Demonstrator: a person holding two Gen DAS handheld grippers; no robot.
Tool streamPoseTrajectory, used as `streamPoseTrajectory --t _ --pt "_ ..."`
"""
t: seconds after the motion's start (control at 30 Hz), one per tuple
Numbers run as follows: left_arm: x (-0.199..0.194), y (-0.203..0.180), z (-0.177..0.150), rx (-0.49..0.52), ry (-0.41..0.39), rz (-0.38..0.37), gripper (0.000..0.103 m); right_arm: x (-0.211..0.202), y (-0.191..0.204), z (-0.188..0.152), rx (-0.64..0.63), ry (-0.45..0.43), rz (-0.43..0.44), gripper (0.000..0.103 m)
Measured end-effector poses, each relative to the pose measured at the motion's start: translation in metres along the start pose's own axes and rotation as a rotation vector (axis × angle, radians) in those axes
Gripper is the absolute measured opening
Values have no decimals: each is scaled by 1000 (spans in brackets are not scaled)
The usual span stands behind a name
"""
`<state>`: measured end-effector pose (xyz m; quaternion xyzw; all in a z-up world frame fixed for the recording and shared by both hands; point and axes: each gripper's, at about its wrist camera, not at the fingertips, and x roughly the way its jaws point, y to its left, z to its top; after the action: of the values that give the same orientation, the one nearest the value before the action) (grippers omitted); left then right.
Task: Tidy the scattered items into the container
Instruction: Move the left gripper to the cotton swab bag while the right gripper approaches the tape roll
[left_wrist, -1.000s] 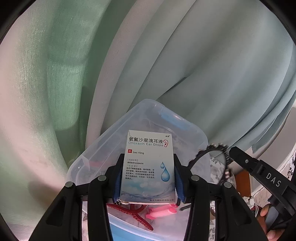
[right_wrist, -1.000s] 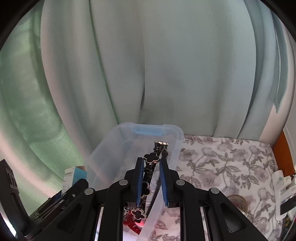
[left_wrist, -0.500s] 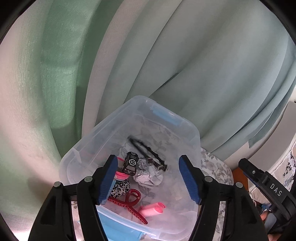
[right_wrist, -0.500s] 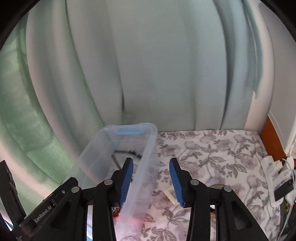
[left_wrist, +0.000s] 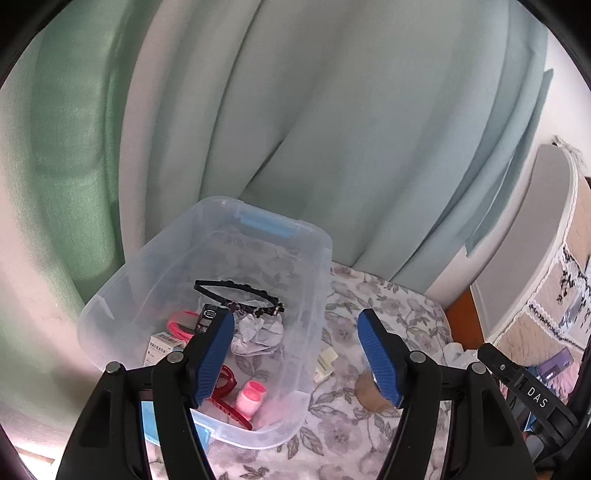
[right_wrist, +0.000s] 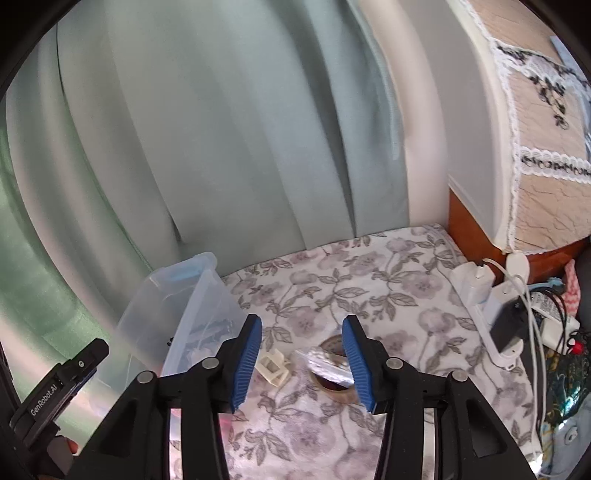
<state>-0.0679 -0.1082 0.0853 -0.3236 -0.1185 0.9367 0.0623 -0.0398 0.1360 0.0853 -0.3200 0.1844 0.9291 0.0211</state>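
Note:
The clear plastic container (left_wrist: 314, 266) with a blue handle stands at the left on the flowered cloth. In it lie a black headband (left_wrist: 236, 291), a white medicine box (left_wrist: 162, 341), a pink hair tie (left_wrist: 177, 325), crumpled tissue (left_wrist: 255, 332), a red claw clip (left_wrist: 225, 380) and a pink bottle (left_wrist: 251, 400). My left gripper (left_wrist: 295, 354) hangs open above the container's right wall, holding nothing. On the cloth lie a cream clip (right_wrist: 275, 367) and a foil packet (right_wrist: 325, 365) on a tape roll (right_wrist: 334, 387). Above them my right gripper (right_wrist: 301, 350) is opening, with nothing between its jaws.
Pale green curtains (right_wrist: 221, 147) hang close behind the table. A white power strip with chargers and cables (right_wrist: 495, 306) crowds the right edge, beside wooden furniture under a lace cover (right_wrist: 535, 184). The flowered cloth (right_wrist: 369, 280) lies bare towards the back.
The left gripper let go of the medicine box, which now lies in the container. The right gripper let go of the black headband into the container, opened, and swung right over the cloth.

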Motion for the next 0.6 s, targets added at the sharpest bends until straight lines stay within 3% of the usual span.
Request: streamPoseTrajectory --t 0.3,0.33,0.6 --pt "1 -47 -14 95 16 6 71 -12 -59 -31 81 30 -27 52" --pt "1 -53 -16 107 20 3 75 -12 -65 -33 98 33 -19 52" --pt "12 -80 -35 202 75 -26 78 -2 -84 -44 126 60 -7 55"
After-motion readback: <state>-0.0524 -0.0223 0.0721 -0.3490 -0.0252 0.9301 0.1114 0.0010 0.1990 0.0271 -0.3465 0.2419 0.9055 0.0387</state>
